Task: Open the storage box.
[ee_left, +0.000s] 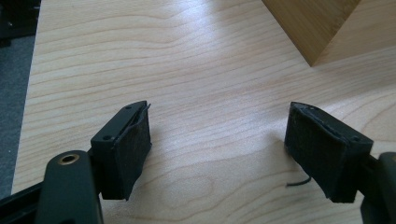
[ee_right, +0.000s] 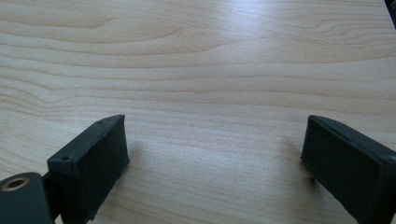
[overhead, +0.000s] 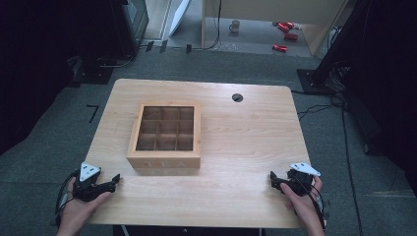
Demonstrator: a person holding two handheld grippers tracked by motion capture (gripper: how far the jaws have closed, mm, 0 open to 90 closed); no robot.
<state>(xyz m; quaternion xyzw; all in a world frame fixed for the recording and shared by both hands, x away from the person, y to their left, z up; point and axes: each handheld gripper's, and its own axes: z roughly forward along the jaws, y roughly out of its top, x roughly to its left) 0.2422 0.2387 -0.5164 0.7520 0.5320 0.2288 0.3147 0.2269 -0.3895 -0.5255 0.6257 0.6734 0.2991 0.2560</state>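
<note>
Left tool (overhead: 114, 181) sits low at the tabletop's (overhead: 236, 147) near-left corner, jaws parted, nothing between them, only bare wood. Just ahead and to its right stands the wooden tea box (overhead: 164, 137), lid closed, left of centre. Over at the near-right corner, the right tool (overhead: 273, 180) gapes wide, empty too.

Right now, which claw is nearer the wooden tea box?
The left claw. The tea box sits left of the table's middle, and its corner shows in the left gripper view; the right claw lies farther away.
</note>
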